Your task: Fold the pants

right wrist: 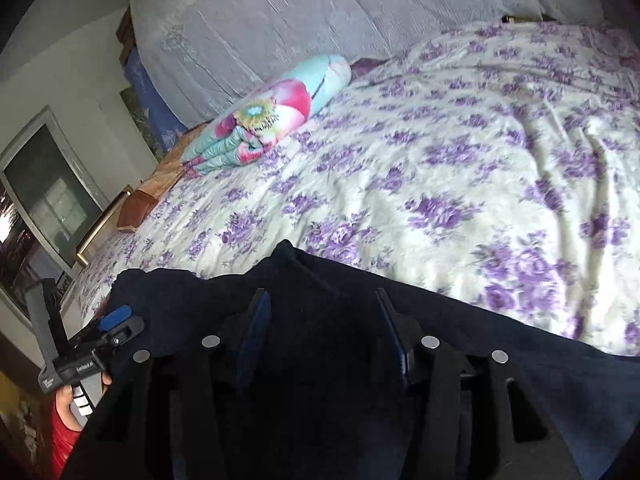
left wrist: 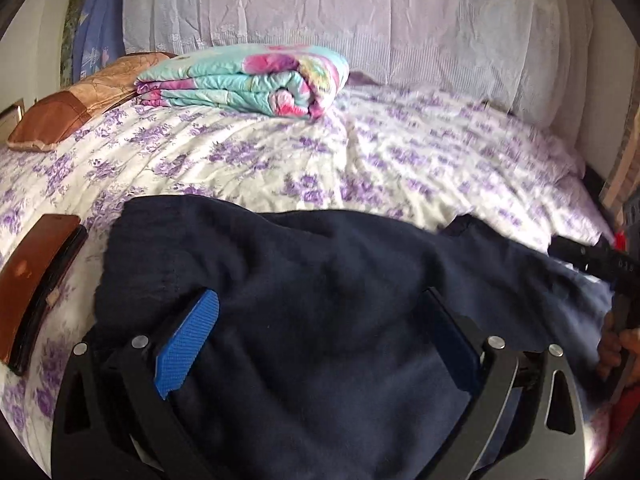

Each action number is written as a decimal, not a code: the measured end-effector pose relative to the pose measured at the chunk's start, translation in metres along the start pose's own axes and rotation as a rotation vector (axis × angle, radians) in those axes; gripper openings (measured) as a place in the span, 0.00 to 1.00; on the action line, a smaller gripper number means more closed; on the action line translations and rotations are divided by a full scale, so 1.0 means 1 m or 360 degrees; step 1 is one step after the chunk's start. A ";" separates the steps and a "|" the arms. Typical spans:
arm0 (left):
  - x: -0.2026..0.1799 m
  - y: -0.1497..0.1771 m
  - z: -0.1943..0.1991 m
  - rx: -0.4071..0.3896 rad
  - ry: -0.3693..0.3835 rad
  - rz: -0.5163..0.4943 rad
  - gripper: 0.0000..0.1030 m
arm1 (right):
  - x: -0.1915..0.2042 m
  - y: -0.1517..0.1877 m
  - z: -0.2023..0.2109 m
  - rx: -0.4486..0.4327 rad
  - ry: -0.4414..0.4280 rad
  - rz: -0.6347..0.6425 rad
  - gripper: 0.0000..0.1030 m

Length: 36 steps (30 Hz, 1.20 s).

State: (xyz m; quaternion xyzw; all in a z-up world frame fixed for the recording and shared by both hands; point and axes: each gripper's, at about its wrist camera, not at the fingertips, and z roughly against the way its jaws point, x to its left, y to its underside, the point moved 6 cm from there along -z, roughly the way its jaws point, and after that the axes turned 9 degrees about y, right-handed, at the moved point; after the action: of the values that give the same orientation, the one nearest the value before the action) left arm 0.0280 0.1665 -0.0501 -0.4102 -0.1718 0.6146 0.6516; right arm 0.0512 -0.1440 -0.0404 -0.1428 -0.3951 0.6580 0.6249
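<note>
Navy pants (left wrist: 328,312) are lying bunched across the lower half of both wrist views, on a bed covered by a white sheet with purple flowers (left wrist: 360,160).

The left gripper (left wrist: 320,320) is sitting at the bottom centre of the left wrist view with its jaws spread wide. The blue pad (left wrist: 188,344) on the left side is showing fully, and the other finger is dark against the fabric. The pants cloth is filling the gap between the two fingers; neither pad is pressing it.

The right gripper (right wrist: 320,316) is sitting at the bottom centre of the right wrist view, jaws parted. A raised fold of the pants is standing between the fingers, and the pads are not squeezing it.

In the right wrist view the left gripper is also showing at the lower left edge, held by a hand (right wrist: 80,396).

A folded floral quilt (left wrist: 248,80) in teal and pink is lying in the upper left centre of the left view, well apart from the pants. A brown pillow (left wrist: 72,108) is lying just left of it. A brown wallet-like case (left wrist: 36,288) is lying at the left edge, near the pants. A pale lace-covered headboard (left wrist: 360,12) is filling the top.
</note>
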 end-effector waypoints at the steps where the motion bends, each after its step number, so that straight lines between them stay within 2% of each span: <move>1: 0.000 -0.001 0.005 -0.0021 0.0031 0.0021 0.95 | -0.003 0.006 0.009 0.0000 0.0022 0.0026 0.66; 3: 0.000 -0.001 0.008 -0.0022 0.0054 0.0014 0.95 | -0.010 0.020 0.008 0.0066 0.0044 0.0058 0.72; 5: 0.005 0.004 -0.005 0.0045 -0.0042 -0.0030 0.95 | -0.023 0.038 -0.010 0.0191 0.0097 0.0079 0.73; 6: 0.005 0.007 -0.013 0.0076 -0.0089 -0.0073 0.95 | -0.028 0.043 -0.018 0.0218 0.0057 0.0045 0.74; 8: -0.002 0.007 -0.017 0.0099 -0.0198 -0.0153 0.95 | -0.029 0.036 -0.016 0.0195 -0.0002 -0.0024 0.75; 11: -0.007 0.011 -0.023 0.0117 -0.0317 -0.0241 0.95 | -0.026 0.037 -0.006 0.0110 0.0024 -0.0001 0.75; 12: -0.008 0.011 -0.020 0.0102 -0.0299 -0.0243 0.95 | -0.025 0.035 0.004 0.0037 0.0047 0.0006 0.75; 15: -0.004 0.009 -0.004 -0.0013 -0.0135 -0.0146 0.95 | -0.020 0.031 0.037 -0.0153 0.0052 0.0038 0.75; 17: 0.003 0.009 0.004 -0.0069 -0.0056 -0.0056 0.95 | -0.016 0.036 0.045 -0.0145 0.0069 0.0083 0.81; 18: 0.005 0.009 0.005 -0.0077 -0.0033 -0.0024 0.95 | -0.015 0.042 0.042 -0.0108 0.0092 0.0113 0.84; 19: 0.005 0.008 0.005 -0.0081 -0.0016 -0.0009 0.95 | -0.017 0.051 0.032 -0.0015 0.0156 0.0151 0.93; 21: 0.005 0.009 0.005 -0.0074 -0.0035 -0.0019 0.95 | -0.020 0.068 0.006 0.0222 0.0223 0.0198 0.97; 24: 0.000 0.010 0.000 -0.0034 -0.0117 -0.0088 0.95 | -0.014 0.070 0.005 0.0192 0.0283 0.0264 0.97; 27: -0.004 0.012 0.000 -0.0035 -0.0126 -0.0131 0.95 | -0.012 0.070 0.013 0.0138 0.0285 0.0278 0.97; 32: -0.002 0.012 0.005 -0.0073 -0.0047 -0.0081 0.95 | -0.019 0.065 0.059 -0.0124 0.0212 0.0147 0.97; 36: -0.002 0.011 0.005 -0.0084 -0.0027 -0.0067 0.95 | -0.019 0.079 0.089 -0.0134 0.0155 0.0139 0.97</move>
State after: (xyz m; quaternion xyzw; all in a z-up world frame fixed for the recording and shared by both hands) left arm 0.0164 0.1649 -0.0550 -0.4181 -0.2021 0.5995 0.6519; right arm -0.0623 -0.1846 -0.0441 -0.2179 -0.3849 0.6597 0.6076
